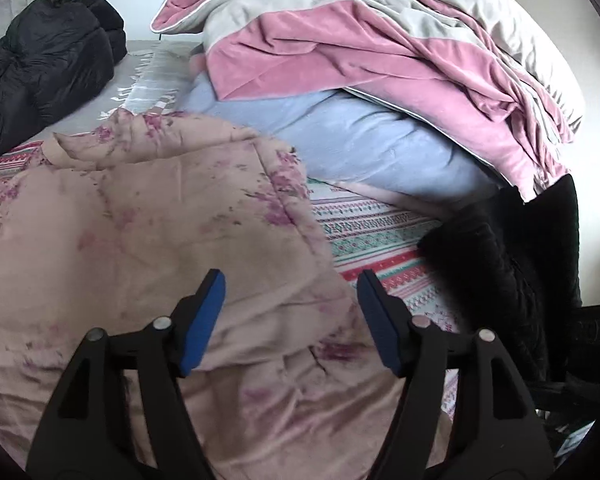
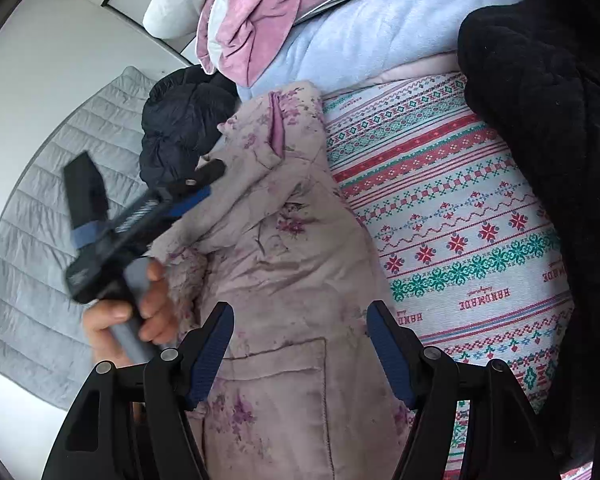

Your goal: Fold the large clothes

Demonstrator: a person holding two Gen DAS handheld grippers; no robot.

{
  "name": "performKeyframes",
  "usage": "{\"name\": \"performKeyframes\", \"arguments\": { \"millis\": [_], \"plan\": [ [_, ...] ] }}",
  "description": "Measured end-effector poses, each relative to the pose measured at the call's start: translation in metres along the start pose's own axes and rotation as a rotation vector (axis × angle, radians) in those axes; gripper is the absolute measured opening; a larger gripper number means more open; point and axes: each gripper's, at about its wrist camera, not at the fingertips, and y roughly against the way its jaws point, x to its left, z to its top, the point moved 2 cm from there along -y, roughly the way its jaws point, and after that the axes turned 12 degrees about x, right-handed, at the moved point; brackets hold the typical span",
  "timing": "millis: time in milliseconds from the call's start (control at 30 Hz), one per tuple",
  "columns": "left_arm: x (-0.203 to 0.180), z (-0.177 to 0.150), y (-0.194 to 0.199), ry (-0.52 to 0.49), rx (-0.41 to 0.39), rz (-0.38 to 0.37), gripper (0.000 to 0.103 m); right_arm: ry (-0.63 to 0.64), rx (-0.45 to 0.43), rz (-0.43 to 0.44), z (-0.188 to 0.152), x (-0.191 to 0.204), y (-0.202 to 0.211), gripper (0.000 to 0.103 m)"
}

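Observation:
A pale pink padded garment with purple flowers (image 1: 160, 220) lies spread on the bed, one side folded over itself. In the right wrist view the same garment (image 2: 284, 260) shows a patch pocket (image 2: 276, 368) and a collar towards the far end. My left gripper (image 1: 291, 280) hovers open just above its right edge, with nothing between the blue pads. My right gripper (image 2: 300, 312) also stands open, over the pocket area and holding nothing. The right wrist view shows the left gripper (image 2: 210, 180) from the side, blurred, held by a hand (image 2: 152, 312) over the garment's left side.
A patterned knit-style bedspread (image 2: 460, 200) lies under the garment. Behind it sit a pile of pink and grey blankets (image 1: 340, 52) and a light blue quilt (image 1: 360, 140). A black puffer jacket (image 1: 48, 68) lies at far left, black fleece (image 1: 520, 248) at right, a grey quilted mat (image 2: 40, 200) beside the bed.

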Motion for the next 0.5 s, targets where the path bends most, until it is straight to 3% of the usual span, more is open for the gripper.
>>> {"name": "performKeyframes", "arguments": {
  "millis": [100, 233, 400, 500],
  "plan": [
    [-0.002, -0.007, -0.007, 0.003, 0.062, 0.081, 0.07, -0.002, -0.003, -0.021, 0.001, -0.002, -0.001, 0.07],
    [0.026, -0.02, 0.0, 0.09, 0.104, 0.187, 0.07, -0.006, 0.009, -0.083, 0.002, -0.008, -0.004, 0.07],
    [0.072, -0.065, 0.051, 0.219, 0.089, 0.261, 0.07, 0.007, 0.033, -0.092, -0.001, -0.006, -0.008, 0.07],
    [0.109, -0.101, 0.086, 0.296, 0.066, 0.353, 0.07, 0.04, 0.051, -0.114, -0.006, 0.001, -0.012, 0.07]
  ]
}}
